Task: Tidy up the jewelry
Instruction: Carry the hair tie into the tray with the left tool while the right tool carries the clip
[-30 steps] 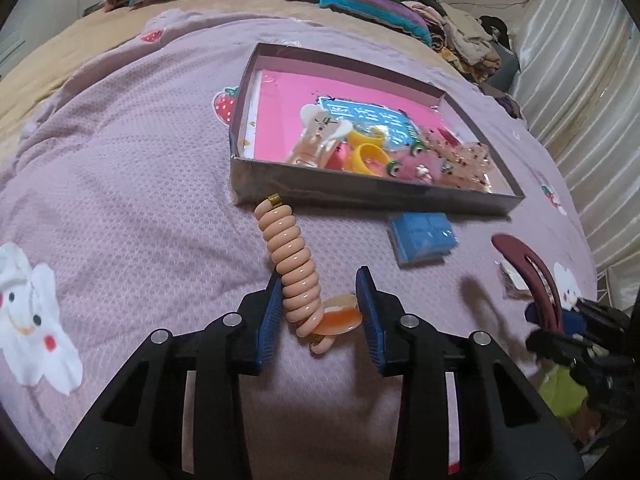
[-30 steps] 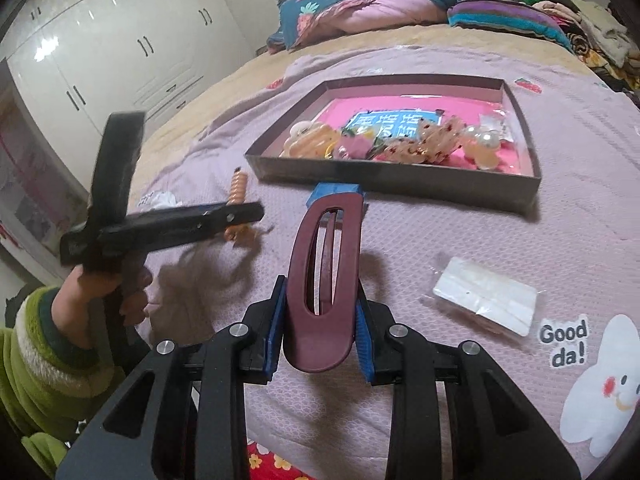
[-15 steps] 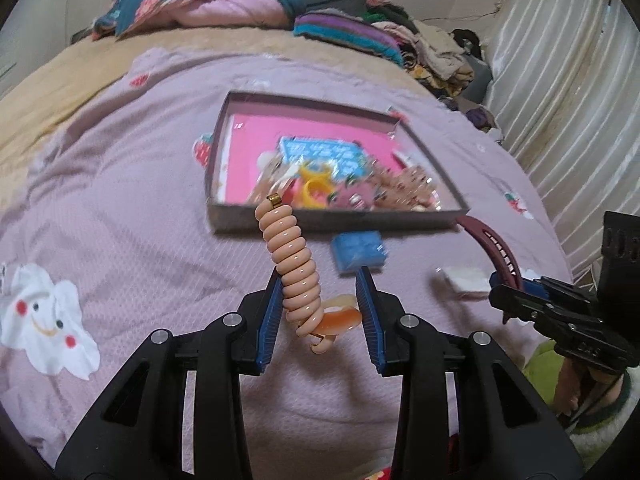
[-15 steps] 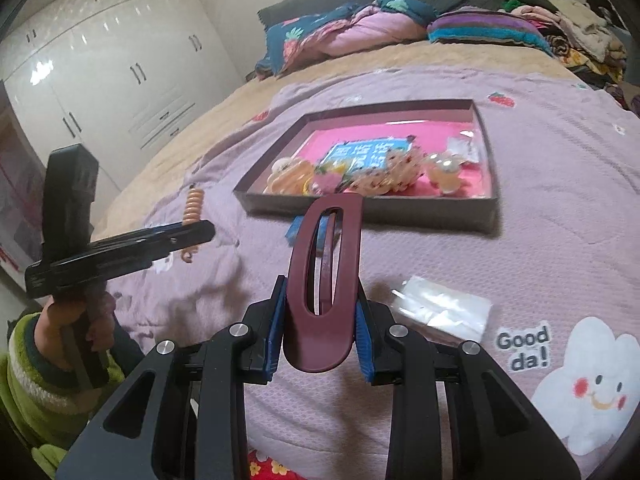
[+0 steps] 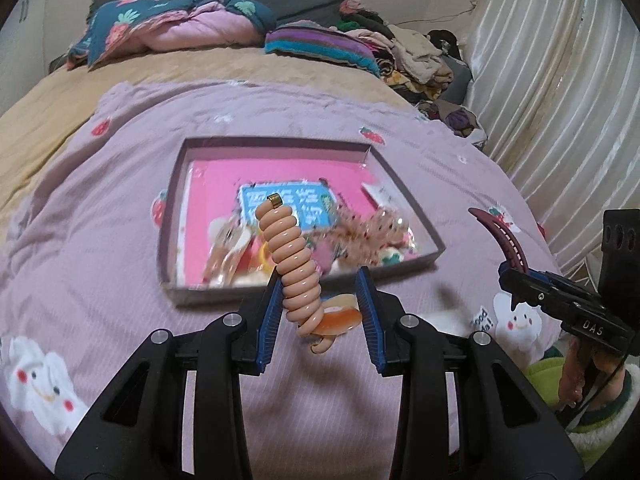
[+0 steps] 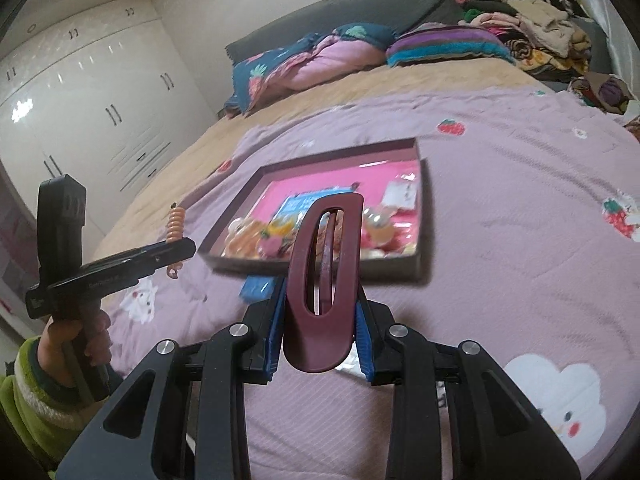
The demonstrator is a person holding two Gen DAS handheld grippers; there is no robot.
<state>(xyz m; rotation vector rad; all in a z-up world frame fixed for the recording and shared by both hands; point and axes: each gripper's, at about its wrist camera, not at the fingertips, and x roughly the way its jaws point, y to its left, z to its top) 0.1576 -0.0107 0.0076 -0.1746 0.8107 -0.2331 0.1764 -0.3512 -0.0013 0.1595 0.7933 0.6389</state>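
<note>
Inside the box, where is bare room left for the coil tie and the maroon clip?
The box is crowded along its near wall with hair accessories. The far strip of pink liner, between the blue card and the far wall, is bare.

A home bedroom was shown: a bed (image 5: 120, 208) was spread with a lilac cartoon blanket (image 6: 520, 208), quilts (image 5: 172, 28) and clothes (image 5: 416, 56) were heaped at its head, white wardrobes (image 6: 92, 92) and curtains (image 5: 560, 92) were seen alongside.

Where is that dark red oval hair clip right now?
The dark red oval hair clip is clamped upright in the right gripper, held above the purple bedspread just in front of the shallow box with the pink lining.
</note>
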